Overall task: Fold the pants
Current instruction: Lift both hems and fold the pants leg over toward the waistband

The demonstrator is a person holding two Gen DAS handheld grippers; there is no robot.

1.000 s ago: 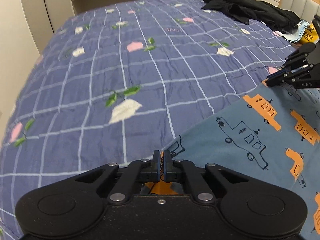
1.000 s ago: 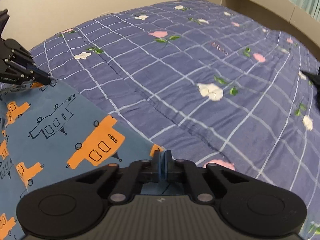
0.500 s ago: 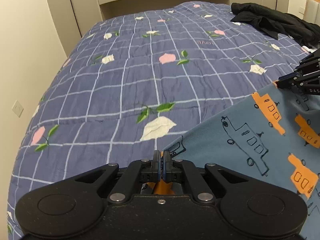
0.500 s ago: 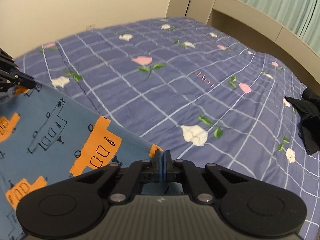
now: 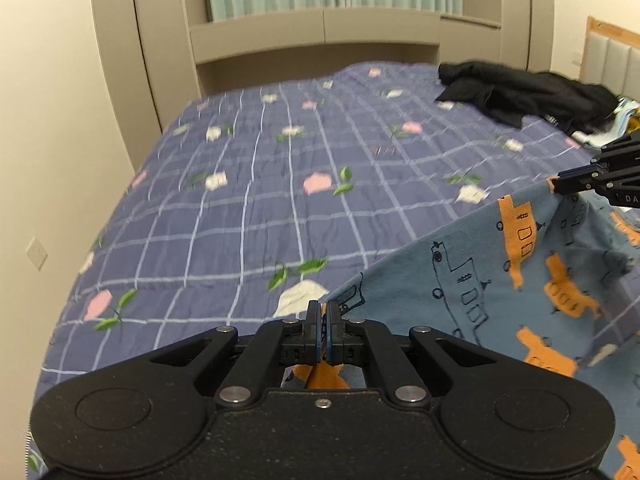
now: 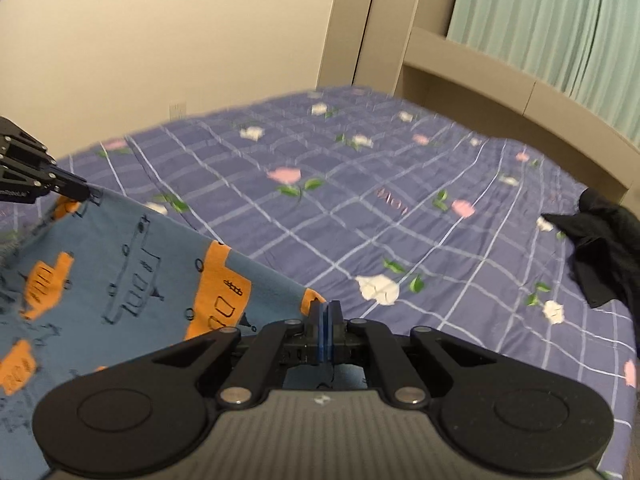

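The blue pants [image 5: 500,280] with orange and outlined vehicle prints hang stretched between my two grippers above the bed. My left gripper [image 5: 324,312] is shut on one corner of the top edge. My right gripper [image 6: 328,312] is shut on the other corner of the pants [image 6: 132,280]. The right gripper also shows at the right edge of the left wrist view [image 5: 560,184], and the left gripper at the left edge of the right wrist view [image 6: 86,192]. The lower part of the pants is out of view.
The bed carries a purple checked quilt [image 5: 280,200] with flower prints. A heap of black clothes [image 5: 520,96] lies at its far right, also in the right wrist view [image 6: 604,252]. Beige wardrobes [image 5: 120,60], a ledge and green curtains [image 6: 540,20] stand behind.
Both grippers have risen and tilted up with the pants' edge held between them; more of the wall, cabinets and curtains now shows. Both grips are unchanged.
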